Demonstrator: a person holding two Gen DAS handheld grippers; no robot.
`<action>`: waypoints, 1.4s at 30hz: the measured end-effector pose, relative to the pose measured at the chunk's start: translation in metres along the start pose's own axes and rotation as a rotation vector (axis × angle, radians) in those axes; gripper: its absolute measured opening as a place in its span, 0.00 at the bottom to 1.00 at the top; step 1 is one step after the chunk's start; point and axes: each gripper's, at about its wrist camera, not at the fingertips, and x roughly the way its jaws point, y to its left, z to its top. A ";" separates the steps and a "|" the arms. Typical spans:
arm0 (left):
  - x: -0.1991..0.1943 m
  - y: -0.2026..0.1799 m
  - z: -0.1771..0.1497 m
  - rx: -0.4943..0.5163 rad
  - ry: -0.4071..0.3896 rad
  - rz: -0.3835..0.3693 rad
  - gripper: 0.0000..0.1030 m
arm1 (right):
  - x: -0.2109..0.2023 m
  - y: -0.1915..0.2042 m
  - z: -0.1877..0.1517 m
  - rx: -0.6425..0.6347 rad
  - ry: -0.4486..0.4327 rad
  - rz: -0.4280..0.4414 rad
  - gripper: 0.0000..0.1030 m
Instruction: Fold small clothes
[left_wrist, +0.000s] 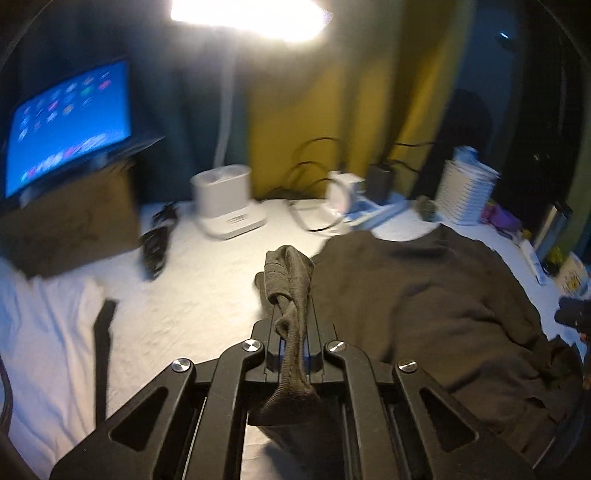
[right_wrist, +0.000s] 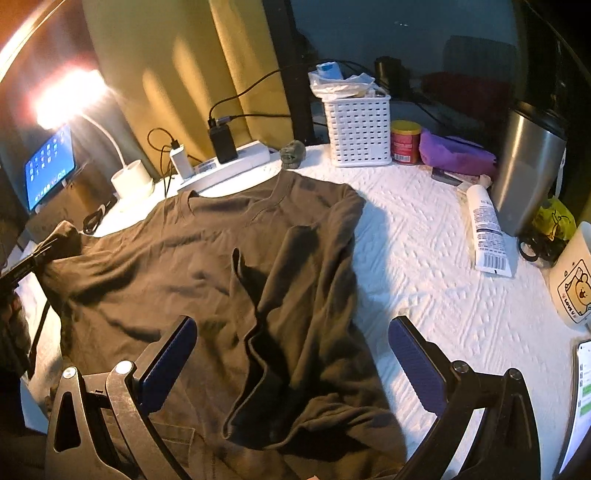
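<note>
Left tongs (left_wrist: 291, 317) pinch shirt (right_wrist: 207, 258) sleeve to fold inward; right tongs (right_wrist: 291, 354) gape wide, empty, over folded side.

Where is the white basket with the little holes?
In the right wrist view the white basket stands at the back of the white-covered table, beyond the brown shirt, with a red can right beside it.

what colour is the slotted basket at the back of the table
White; the basket shows best in the right wrist view.
</note>
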 end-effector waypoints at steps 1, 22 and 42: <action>0.004 -0.006 0.003 0.014 0.002 -0.007 0.05 | -0.001 -0.002 -0.001 0.006 -0.004 0.007 1.00; 0.030 -0.093 -0.018 0.118 0.251 -0.339 0.49 | -0.009 -0.025 -0.016 0.060 -0.015 0.031 1.00; 0.017 -0.048 -0.050 0.094 0.326 -0.400 0.60 | -0.014 -0.007 -0.029 0.060 0.020 -0.036 1.00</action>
